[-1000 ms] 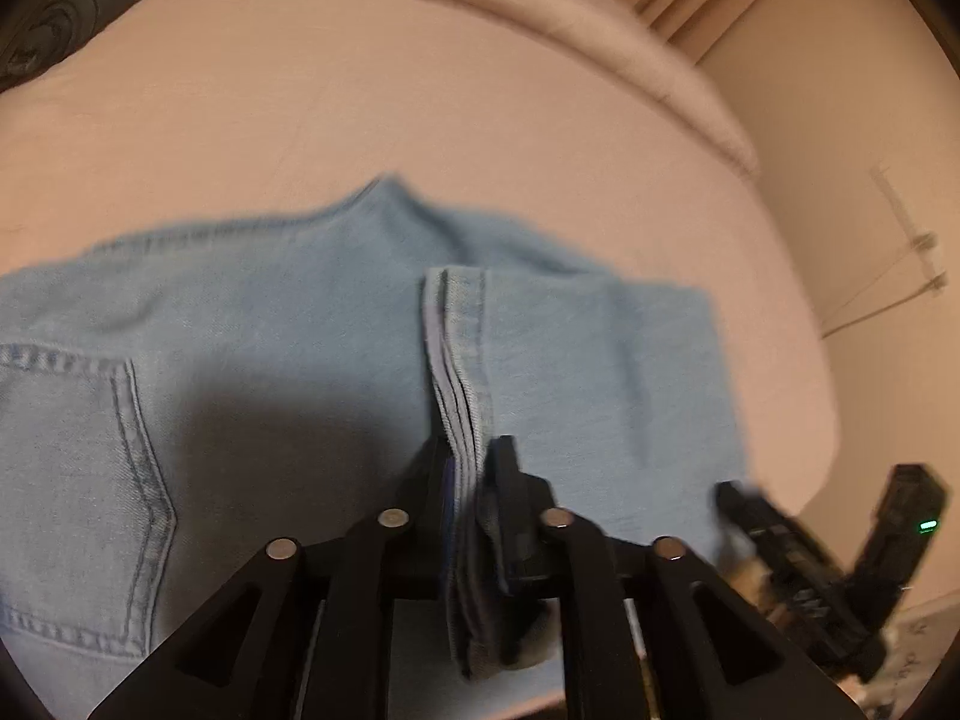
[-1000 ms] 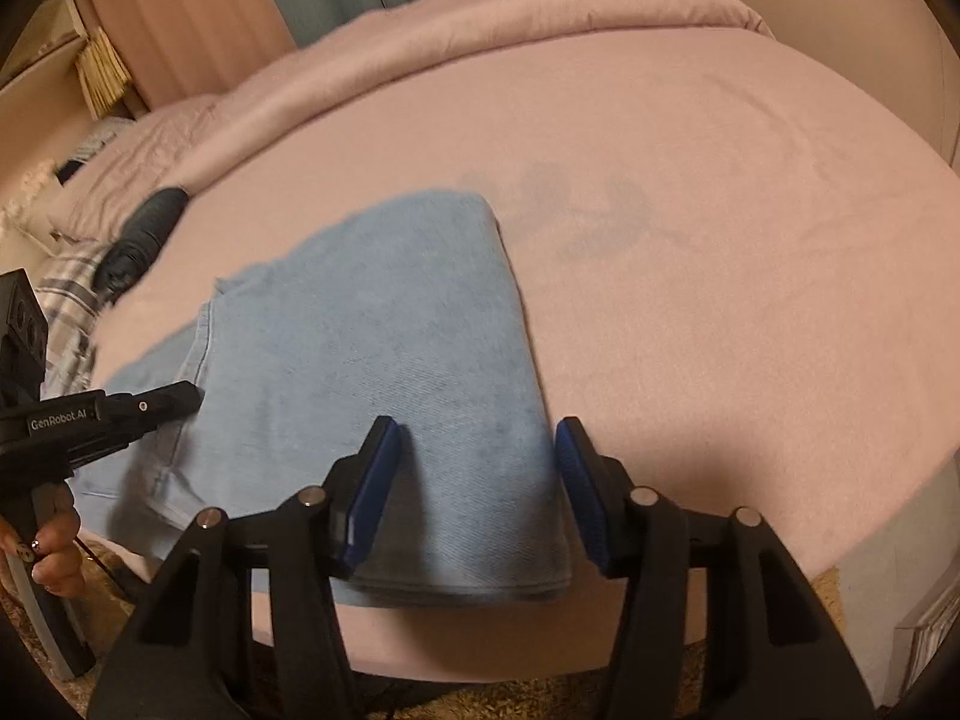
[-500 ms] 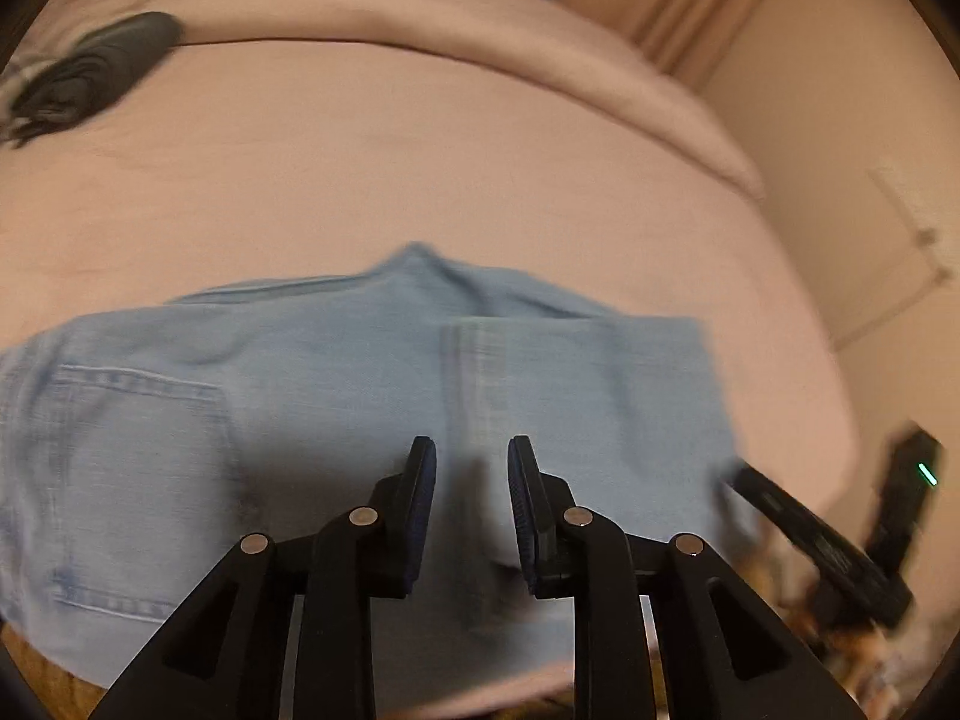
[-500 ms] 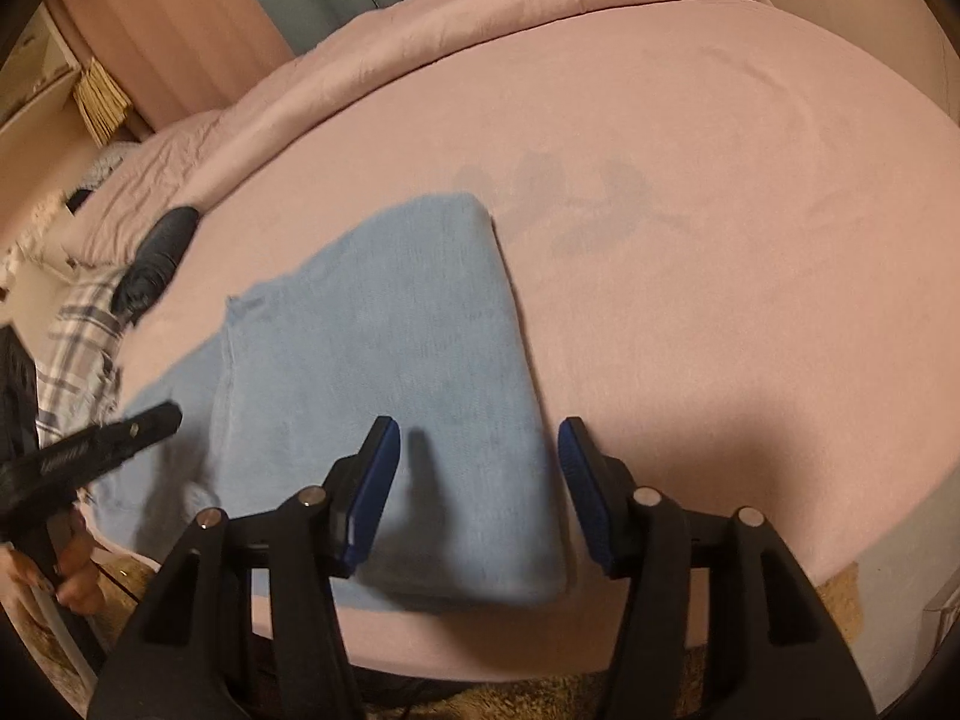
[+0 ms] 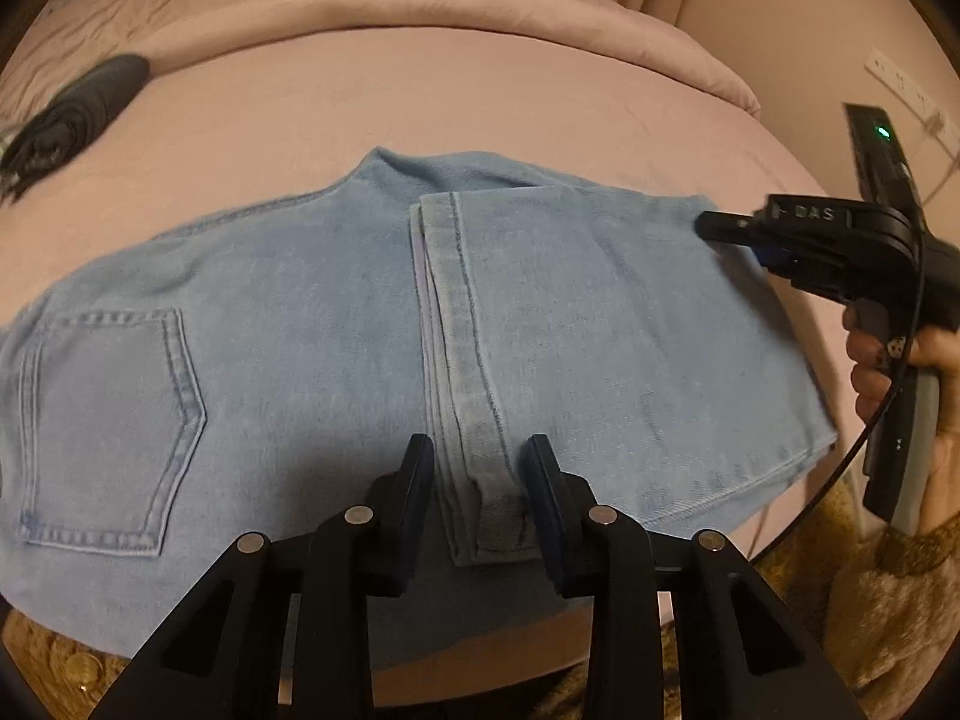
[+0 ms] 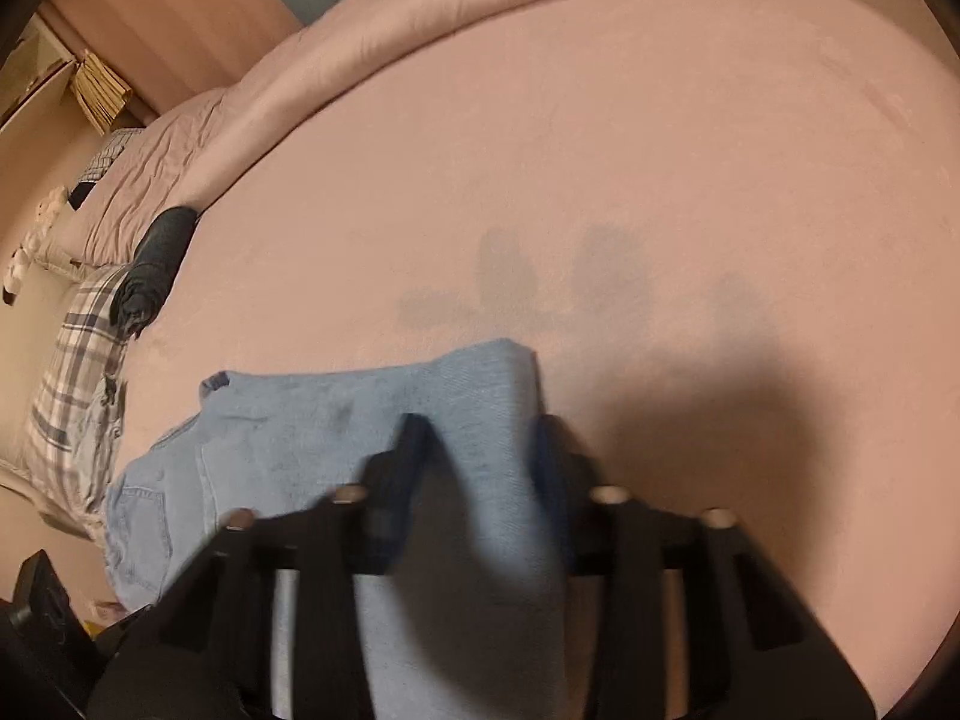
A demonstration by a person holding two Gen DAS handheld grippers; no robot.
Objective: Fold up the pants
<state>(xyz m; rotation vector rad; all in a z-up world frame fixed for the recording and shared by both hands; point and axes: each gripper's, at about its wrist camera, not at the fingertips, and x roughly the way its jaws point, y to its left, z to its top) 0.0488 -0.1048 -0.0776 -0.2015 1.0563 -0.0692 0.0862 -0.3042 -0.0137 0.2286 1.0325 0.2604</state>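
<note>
Since a second ago left claw point(image 5: 477, 474) has let go of the leg hems and backed off, jaws now spread either side of them; right claw point(image 6: 480, 450) has come in low over the fold edge, blurred with motion. Pink bed point(image 5: 420, 96) fills both views. Light blue pants point(image 5: 300, 324) lie flat near the bed's front edge, folded once with the legs laid back over the seat, back pocket point(image 5: 108, 426) showing at the left. Leg hems point(image 5: 462, 360) stack down the middle, their near end between the left jaws, not touched. Right claw's jaws are spread, straddling the folded edge point(image 6: 492, 420); cannot tell if they touch the denim. Dark rolled garment point(image 5: 78, 114) sits far back left on the bed, well apart from the pants.
</note>
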